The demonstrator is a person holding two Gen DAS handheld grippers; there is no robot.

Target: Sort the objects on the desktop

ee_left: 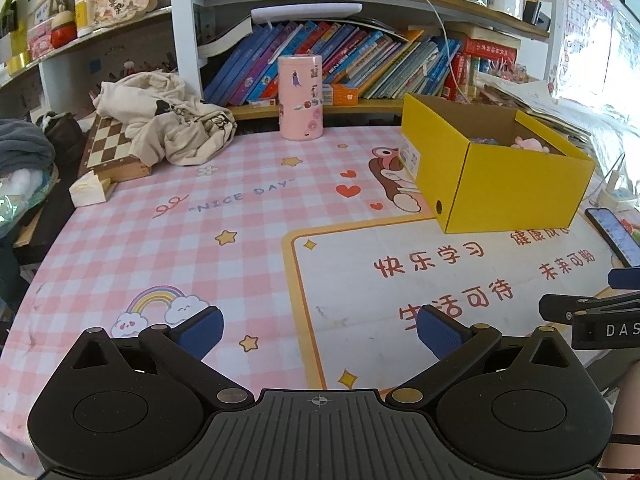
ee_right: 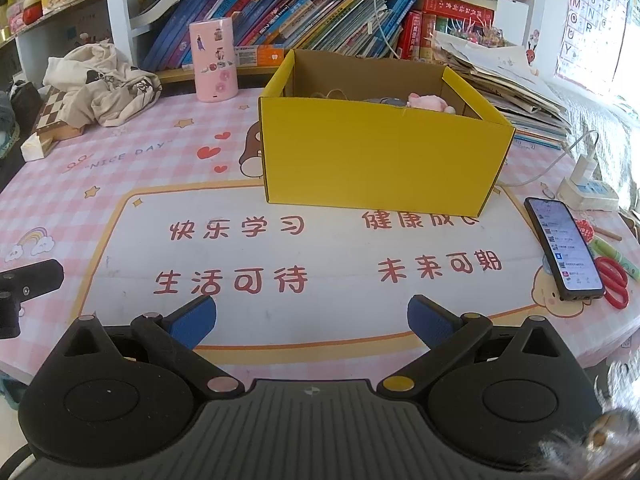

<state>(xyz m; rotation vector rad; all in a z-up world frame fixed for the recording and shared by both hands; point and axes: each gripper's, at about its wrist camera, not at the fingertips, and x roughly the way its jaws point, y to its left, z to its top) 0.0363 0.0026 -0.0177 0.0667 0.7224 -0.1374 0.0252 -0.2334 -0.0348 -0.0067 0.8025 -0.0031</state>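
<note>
A child's study desk fills both views, covered by a pink checked mat printed with "NICE DAY" and a white panel of red characters, under shelves crammed with leaning books.

The sorting seems to centre on the yellow cardboard box, open-topped, standing toward the back of the mat; a pink soft toy and something grey already lie inside. The loose things left on the mat near it lie to the right: a smartphone with its screen lit, long axis running roughly from the near edge toward the box, and just beyond it, touching or nearly so, red-handled scissors and a green pen.

From the right gripper these lie forward and to the right, so that hand is, by my judgement, the nearer; the left gripper faces bare mat, with the box off to its right. Both have their blue pads spread wide and hold nothing. A pink sticker-covered cylinder stands upright at the back, well apart.
</note>
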